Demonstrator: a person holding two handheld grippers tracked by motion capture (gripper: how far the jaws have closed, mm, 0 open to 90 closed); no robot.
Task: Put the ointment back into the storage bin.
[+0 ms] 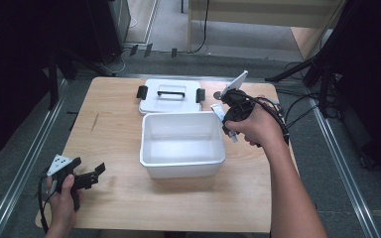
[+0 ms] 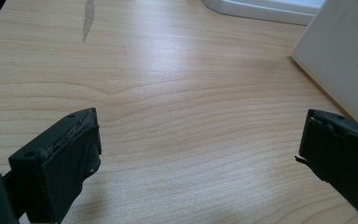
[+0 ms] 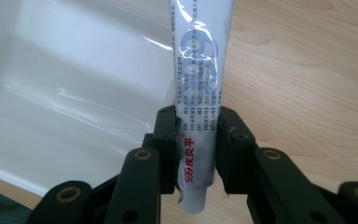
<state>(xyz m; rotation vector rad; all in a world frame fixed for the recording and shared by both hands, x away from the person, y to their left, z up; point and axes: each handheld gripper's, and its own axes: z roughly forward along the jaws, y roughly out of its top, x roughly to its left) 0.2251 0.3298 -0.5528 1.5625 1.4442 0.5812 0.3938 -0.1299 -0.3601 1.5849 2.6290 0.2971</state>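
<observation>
My right gripper (image 3: 196, 128) is shut on a white ointment tube (image 3: 198, 79) with blue and red print, its cap end pointing back toward the camera. In the high view the right gripper (image 1: 228, 119) holds the tube (image 1: 219, 111) just over the right rim of a white open bin (image 1: 182, 166), which is empty inside. The bin's inner wall (image 3: 65, 70) lies left of the tube in the right gripper view. My left gripper (image 1: 96, 172) rests at the table's front left, open with nothing between its jaws; its fingers (image 2: 70, 154) hover over bare wood.
A white lid (image 1: 151, 99) with a black handle and black side clips lies flat behind the bin. The wooden table (image 1: 114, 134) has bare room left of the bin and along its front. Tripod legs and cables stand off the right edge.
</observation>
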